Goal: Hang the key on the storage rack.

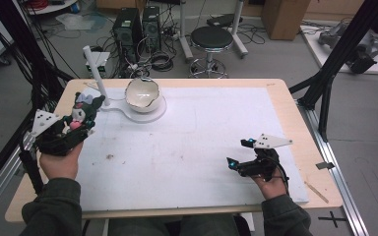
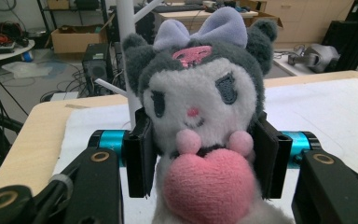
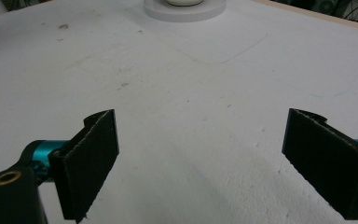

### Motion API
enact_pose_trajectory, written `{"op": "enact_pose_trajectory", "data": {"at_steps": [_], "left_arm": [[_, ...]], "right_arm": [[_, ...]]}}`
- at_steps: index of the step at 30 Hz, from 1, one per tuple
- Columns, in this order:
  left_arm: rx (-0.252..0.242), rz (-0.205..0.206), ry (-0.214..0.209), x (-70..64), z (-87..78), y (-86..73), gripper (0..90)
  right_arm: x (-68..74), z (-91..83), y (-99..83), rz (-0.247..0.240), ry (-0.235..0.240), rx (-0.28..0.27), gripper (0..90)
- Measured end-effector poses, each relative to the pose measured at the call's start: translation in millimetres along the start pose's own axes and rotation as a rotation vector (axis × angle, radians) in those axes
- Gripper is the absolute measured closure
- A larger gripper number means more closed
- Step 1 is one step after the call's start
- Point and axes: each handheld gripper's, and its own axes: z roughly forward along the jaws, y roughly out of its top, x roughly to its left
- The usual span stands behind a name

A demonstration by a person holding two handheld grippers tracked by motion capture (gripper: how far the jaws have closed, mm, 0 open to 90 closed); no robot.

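Cluttered workshop floor behind, cables, computer towers and a stool (image 1: 211, 38) beyond the white-topped table (image 1: 192, 142). Left tongs (image 2: 200, 149) clamped on a plush toy (image 2: 200, 102), squeezing its soft body, held above the table's left edge near a white stand (image 1: 94, 69) and a bowl (image 1: 141, 93). Risk from here, by my reckoning: soft, springy fur slipping free, or a swing knocking that thin stand. Left forearm angled inward, wrist raised. Right tongs (image 3: 205, 158) spread wide, empty, low over bare table.

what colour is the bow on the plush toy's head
Pale purple bow, clearest in the left gripper view.
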Motion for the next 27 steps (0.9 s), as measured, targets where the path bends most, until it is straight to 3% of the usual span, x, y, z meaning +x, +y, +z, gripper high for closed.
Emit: {"op": "enact_pose_trajectory", "data": {"at_steps": [20, 27], "left_arm": [[0.032, -0.019, 0.063, 34.3, 42.3, 22.7, 49.0], [0.039, -0.018, 0.072, 39.2, 57.5, 33.4, 48.9]], "right_arm": [[-0.2, 1.7, -0.3, 0.004, 0.009, 0.003, 9.6], [-0.3, 2.2, -0.4, 0.005, 0.012, 0.004, 9.6]]}}
